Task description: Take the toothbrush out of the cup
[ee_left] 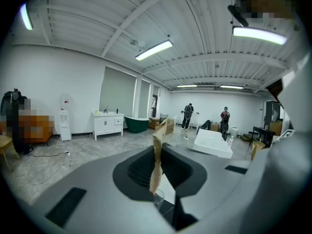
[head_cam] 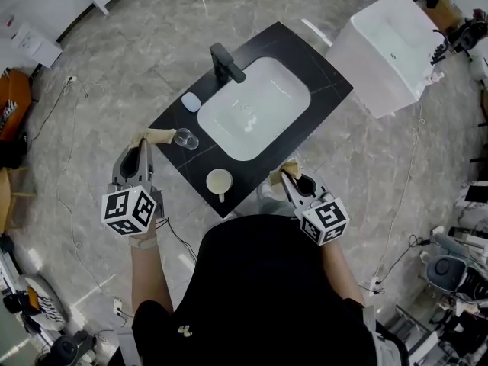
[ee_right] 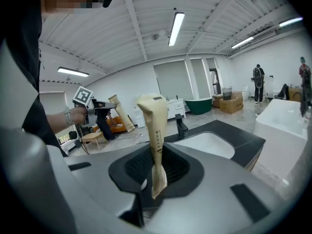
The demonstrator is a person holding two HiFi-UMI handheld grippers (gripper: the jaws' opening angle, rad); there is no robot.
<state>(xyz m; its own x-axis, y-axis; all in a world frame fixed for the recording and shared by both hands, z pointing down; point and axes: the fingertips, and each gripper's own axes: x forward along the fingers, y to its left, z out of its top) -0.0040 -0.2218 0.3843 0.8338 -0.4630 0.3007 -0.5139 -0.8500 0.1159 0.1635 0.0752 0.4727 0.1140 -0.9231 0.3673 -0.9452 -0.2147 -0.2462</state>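
A cream cup stands near the front edge of the black counter; no toothbrush shows in it or anywhere else. A clear glass stands at the counter's left edge, just beyond the tan fingertips of my left gripper. From the left gripper view, that glass peeks out below the left gripper, whose jaws meet with nothing between them. My right gripper hovers off the counter's front right edge. Its tan pads are pressed together and empty.
A white sink fills the counter's middle, with a black faucet behind it and a pale blue object to its left. A white tub stands on the floor at the far right. Cables trail over the grey floor.
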